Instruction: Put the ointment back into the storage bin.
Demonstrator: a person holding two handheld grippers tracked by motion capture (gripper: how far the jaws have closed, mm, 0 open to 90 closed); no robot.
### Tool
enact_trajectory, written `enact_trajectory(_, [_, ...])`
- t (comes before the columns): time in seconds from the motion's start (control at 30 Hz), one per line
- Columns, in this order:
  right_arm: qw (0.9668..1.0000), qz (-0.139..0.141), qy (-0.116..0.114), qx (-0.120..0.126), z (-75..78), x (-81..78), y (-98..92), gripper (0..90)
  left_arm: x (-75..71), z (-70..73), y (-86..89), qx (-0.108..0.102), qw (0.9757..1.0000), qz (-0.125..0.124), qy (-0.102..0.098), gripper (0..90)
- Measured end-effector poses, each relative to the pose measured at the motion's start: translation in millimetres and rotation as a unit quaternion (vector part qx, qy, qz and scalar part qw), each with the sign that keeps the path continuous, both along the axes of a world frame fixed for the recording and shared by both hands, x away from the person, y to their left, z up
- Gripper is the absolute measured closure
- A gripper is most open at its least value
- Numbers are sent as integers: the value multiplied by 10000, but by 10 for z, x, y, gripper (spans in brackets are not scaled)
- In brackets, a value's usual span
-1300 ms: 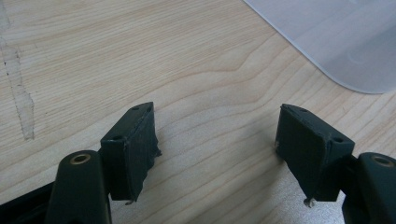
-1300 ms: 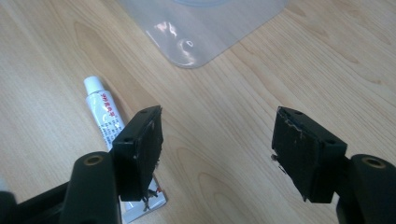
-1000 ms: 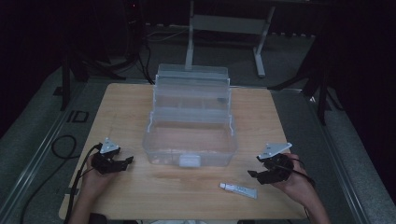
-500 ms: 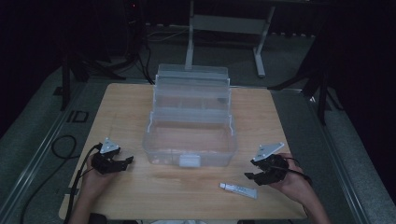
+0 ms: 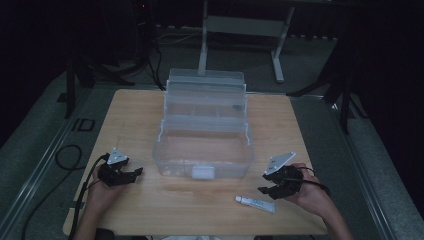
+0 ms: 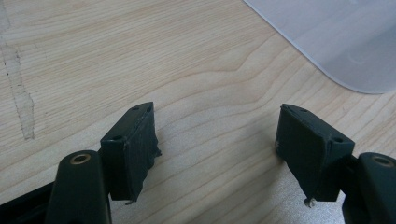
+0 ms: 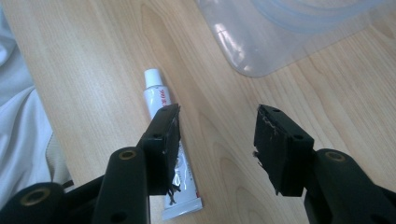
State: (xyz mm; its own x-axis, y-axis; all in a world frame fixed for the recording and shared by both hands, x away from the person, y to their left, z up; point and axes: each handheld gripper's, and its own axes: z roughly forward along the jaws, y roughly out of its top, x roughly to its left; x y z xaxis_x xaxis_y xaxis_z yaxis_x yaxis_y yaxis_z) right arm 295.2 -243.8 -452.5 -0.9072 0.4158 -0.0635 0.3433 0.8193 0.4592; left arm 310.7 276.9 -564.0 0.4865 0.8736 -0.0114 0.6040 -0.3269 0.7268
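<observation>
The right gripper (image 5: 266, 190), its jaws part-way apart and just closing with nothing between them, hovers low near the desk's (image 5: 200, 215) front edge. The white tube (image 7: 170, 163) lies flat just beside it, under one jaw, toward the front edge, near the clear box (image 5: 202, 145).

Dim high view, bright sharp close-ups

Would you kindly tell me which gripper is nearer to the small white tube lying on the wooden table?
Right. The right gripper hovers beside the small white tube, one jaw over it, nothing between its jaws. The left gripper sits far across the table, past the clear plastic box.
</observation>
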Motion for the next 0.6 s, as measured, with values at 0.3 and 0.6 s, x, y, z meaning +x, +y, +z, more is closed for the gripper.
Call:
enact_trajectory(0.3, [9997,178,107,-102,-12,0,81,501,0,-1,0,-2,10000,1,-2,296])
enact_trajectory(0.6, [9988,365,217,-244,-41,14,160,504,-1,-1,0,-2,10000,2,-2,296])
